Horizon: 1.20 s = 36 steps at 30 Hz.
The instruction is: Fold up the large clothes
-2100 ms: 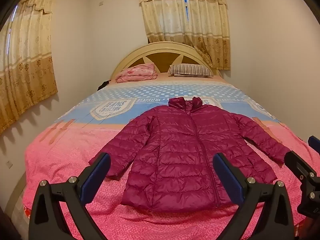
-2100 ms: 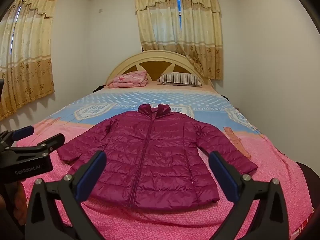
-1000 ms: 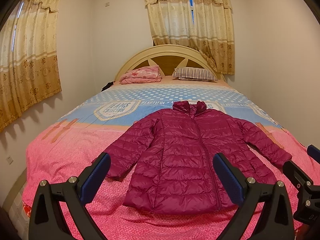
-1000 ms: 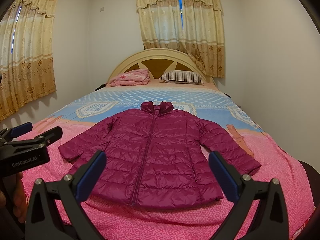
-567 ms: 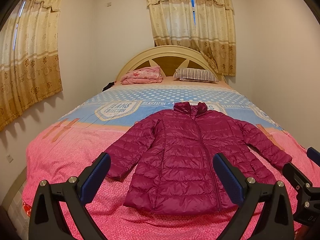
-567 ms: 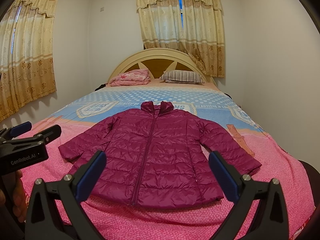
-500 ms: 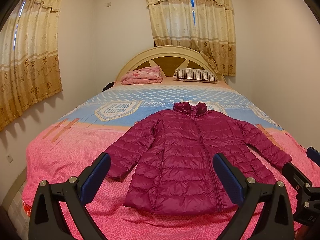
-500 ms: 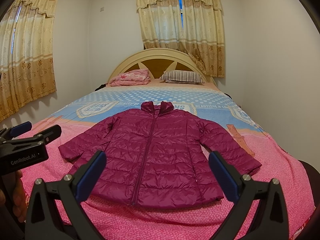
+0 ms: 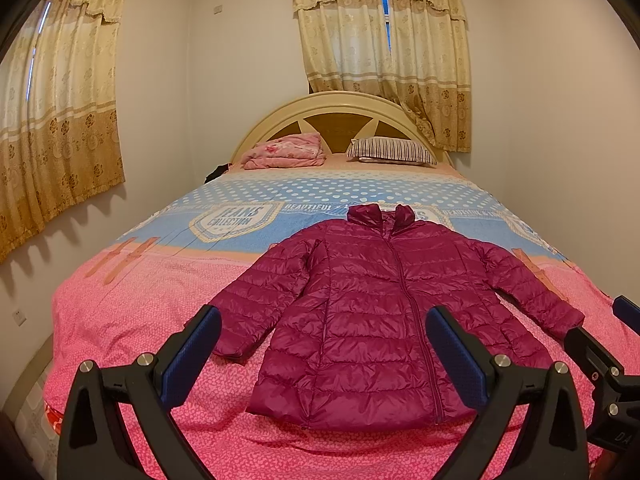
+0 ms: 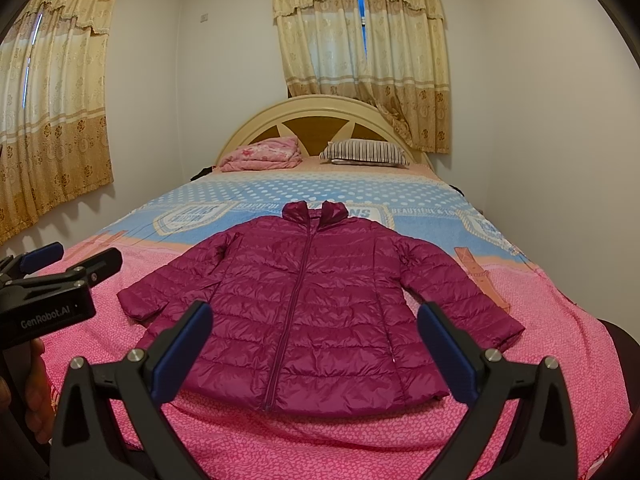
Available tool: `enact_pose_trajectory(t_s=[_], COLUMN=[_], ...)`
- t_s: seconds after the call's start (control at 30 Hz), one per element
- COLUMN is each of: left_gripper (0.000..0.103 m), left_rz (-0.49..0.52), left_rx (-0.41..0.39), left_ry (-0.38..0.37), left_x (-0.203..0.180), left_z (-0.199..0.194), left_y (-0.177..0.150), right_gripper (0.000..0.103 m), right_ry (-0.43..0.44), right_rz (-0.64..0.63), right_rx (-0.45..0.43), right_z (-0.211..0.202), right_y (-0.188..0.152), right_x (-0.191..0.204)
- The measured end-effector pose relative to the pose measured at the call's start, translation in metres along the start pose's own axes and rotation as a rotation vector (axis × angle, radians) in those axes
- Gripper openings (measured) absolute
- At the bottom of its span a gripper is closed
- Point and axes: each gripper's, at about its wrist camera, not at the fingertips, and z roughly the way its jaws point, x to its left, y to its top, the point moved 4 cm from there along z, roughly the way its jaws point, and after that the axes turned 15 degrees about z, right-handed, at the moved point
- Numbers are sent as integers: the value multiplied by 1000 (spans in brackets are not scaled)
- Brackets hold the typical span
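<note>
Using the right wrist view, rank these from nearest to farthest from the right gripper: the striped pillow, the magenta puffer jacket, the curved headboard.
1. Magenta quilted puffer jacket, spread flat on the pink bedspread just ahead of the right gripper.
2. Brown-and-white striped pillow, far end of the bed, right of centre.
3. Cream curved wooden headboard, behind the pillow against the wall.

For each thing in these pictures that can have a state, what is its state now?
Jacket: unfolded, flat on the bed, zipped, sleeves spread.
Left gripper: open, holds nothing.
Right gripper: open, holds nothing.
Curtains: nearly drawn, narrow gap.
Pink blanket: folded by the headboard.
</note>
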Motion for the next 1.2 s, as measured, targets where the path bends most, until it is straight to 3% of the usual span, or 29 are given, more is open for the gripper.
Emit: enact_pose_trajectory(t_s=[0.97,1.2], left_gripper=[102,102], left_rz=[-5,14], left_rx=[3,46], left_ry=[-1,5], left_x=[-1,3], left_z=[2,32], left_y=[-3,-11], right_gripper=[103,103], right_ry=[5,-7], right_rz=[4,25], right_rx=[7,36], right_z=[1,24], right_y=[-2,-8], right_x=[1,-15])
